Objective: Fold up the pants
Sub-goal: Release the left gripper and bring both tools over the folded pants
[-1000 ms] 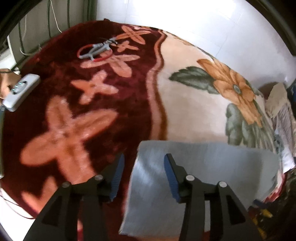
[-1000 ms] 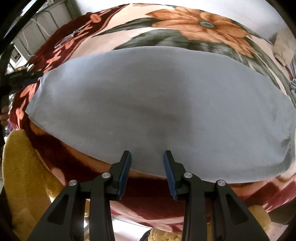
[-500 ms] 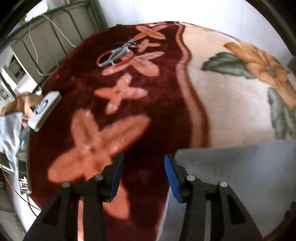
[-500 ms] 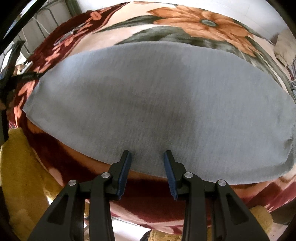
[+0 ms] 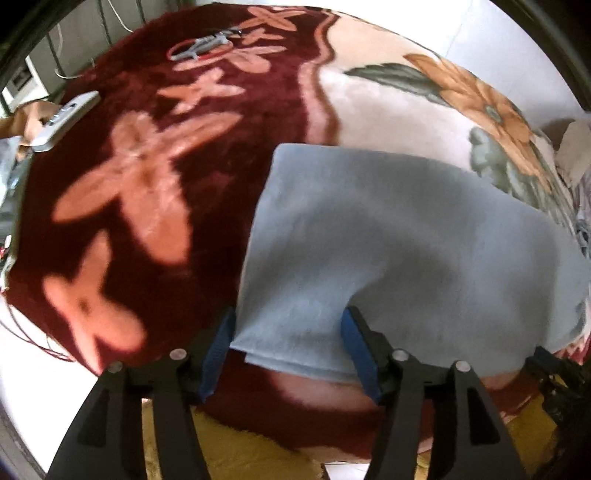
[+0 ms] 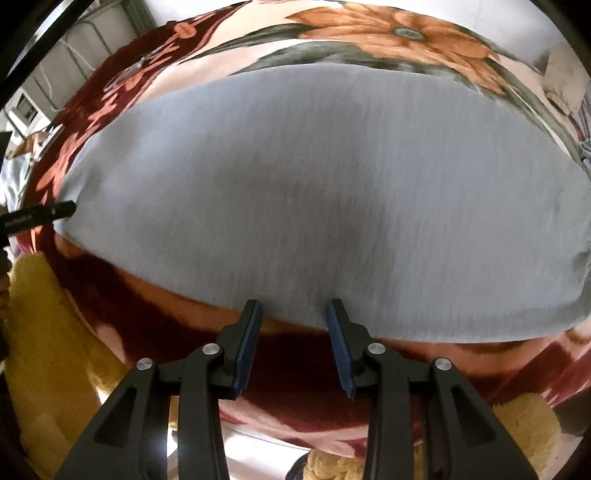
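1. The pants (image 6: 314, 192) lie folded into a broad, smooth slab of pale blue-grey knit cloth on the blanket (image 5: 147, 258); the surface is flat and matte with no visible creases; the long edges read as curved, which may be the lens only
2. The blanket is a thick plush pile; its ground is dark maroon with salmon cross-shaped blossoms left of the pants, and cream with a large orange flower (image 6: 388, 33) and grey-green leaves beyond the pants
3. The left gripper (image 5: 288, 347) has black angular arms with ribbed blue pads; its jaws stand apart, one pad on each side of the near left corner of the pants; the cloth sits between them unclamped; whether the pads touch it cannot be told
4. The right gripper (image 6: 293, 325) is of the same build; its jaws are spread, with the tips at the near long edge of the pants and maroon pile visible in the gap; nothing is pinched
5. Scissors (image 5: 201, 48) with red and grey loop handles lie on the maroon pile, well beyond the pants' left end
6. A flat white rectangular device (image 5: 64, 120) rests at the blanket's rim, far left of the pants; its nature cannot be determined
7. Yellow fleecy fabric (image 6: 44, 332) shows below the blanket's near edge, on the side nearest the pants' long edge
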Tool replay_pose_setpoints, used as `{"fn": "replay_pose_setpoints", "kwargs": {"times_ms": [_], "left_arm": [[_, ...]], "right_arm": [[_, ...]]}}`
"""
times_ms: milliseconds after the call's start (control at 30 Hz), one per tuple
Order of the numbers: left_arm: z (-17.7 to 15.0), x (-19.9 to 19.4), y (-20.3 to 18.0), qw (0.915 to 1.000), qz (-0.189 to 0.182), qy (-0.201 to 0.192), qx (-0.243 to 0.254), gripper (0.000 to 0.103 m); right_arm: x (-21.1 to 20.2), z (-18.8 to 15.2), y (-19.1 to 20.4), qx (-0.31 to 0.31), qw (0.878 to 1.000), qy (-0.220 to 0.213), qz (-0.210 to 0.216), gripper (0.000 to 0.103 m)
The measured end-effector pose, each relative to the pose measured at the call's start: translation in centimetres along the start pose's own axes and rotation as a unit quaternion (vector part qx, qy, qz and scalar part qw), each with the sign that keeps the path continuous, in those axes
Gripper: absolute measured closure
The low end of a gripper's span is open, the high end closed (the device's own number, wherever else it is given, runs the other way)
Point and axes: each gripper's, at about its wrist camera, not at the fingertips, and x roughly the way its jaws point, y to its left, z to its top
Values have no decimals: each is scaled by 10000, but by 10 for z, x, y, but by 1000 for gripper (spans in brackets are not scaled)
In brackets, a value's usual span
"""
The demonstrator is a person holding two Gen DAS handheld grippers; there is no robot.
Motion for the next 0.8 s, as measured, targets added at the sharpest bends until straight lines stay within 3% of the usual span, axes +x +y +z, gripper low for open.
{"fn": "replay_pose_setpoints", "kwargs": {"times_ms": [100, 200, 433, 500, 700, 800], "left_arm": [[-2, -11, -8, 9999, 100, -51, 86, 40], [0, -20, -14, 9996, -70, -182, 186, 40], [19, -30, -57, 9964, -683, -312, 400, 40], [28, -26, -74, 9948, -795, -307, 554, 40], [48, -16, -116, 9897, -1076, -276, 908, 40], [50, -8, -123, 9897, -1065, -225, 934, 40]], "right_arm": [[-7, 0, -3, -75, 9999, 28, 92, 65], [-20, 8, -19, 31, 9996, -68, 272, 65], [-46, 72, -72, 266, 9983, -430, 280, 62], [-45, 97, -78, 19, 9988, -428, 237, 54], [-29, 150, -80, -1337, 9909, -107, -126, 51], [-10, 167, -82, -1832, 9823, 355, 151, 50]]}}
